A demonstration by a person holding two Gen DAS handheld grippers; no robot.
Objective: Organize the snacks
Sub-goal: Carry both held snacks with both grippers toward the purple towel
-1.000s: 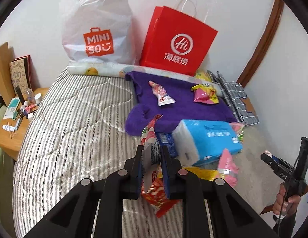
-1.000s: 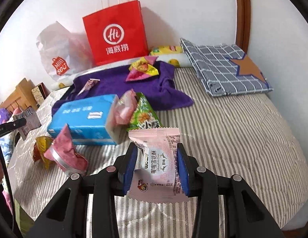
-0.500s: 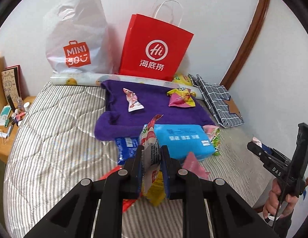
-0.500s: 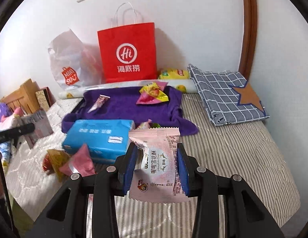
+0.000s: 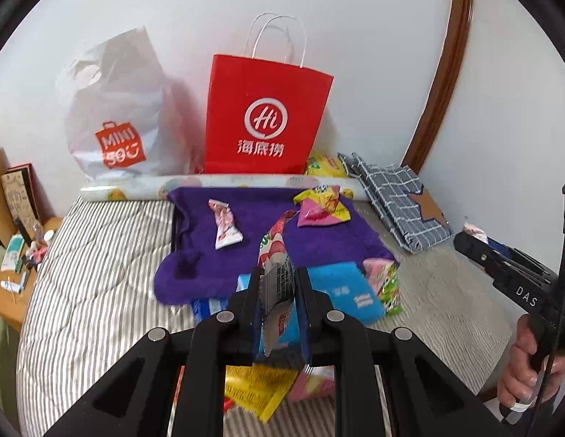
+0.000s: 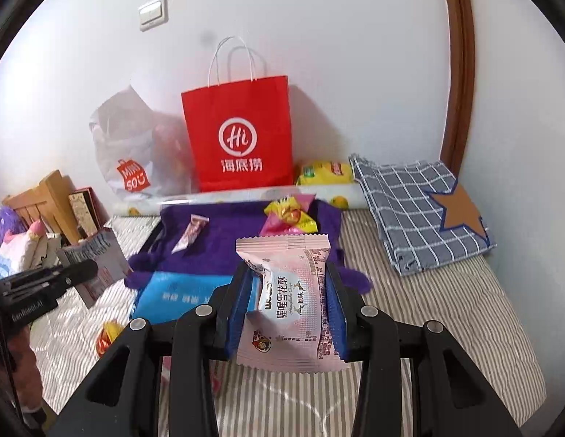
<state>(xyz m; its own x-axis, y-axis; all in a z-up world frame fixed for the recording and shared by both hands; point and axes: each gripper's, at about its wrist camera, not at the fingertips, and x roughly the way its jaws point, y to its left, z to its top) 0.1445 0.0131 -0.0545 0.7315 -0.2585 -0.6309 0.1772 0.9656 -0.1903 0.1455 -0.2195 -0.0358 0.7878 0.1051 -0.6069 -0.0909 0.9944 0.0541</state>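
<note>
My left gripper [image 5: 278, 291] is shut on a thin red-and-white snack packet [image 5: 273, 255], held edge-on above the bed. My right gripper [image 6: 287, 291] is shut on a pink snack packet [image 6: 293, 287] with white label, lifted over the striped mattress [image 6: 428, 309]. A purple towel [image 5: 318, 244] lies ahead with a small pink packet [image 5: 224, 224] and a yellow-pink packet [image 5: 320, 207] on it. A red paper bag [image 5: 266, 116] and a white plastic bag [image 5: 114, 109] stand against the wall. The right gripper [image 5: 501, 266] also shows at the right edge of the left wrist view, a hand [image 5: 526, 371] holding it.
A blue tissue pack [image 6: 176, 291] lies below the towel with several loose packets around it, among them a green one [image 5: 389, 287] and a yellow one [image 5: 257, 389]. A folded checked cloth [image 6: 420, 211] sits at the right. A wooden bedside table [image 5: 12, 255] with clutter stands left.
Both grippers have risen with their packets still held, so the bed and the snacks look farther away. The left view has swung right, bringing the bags toward the middle.
</note>
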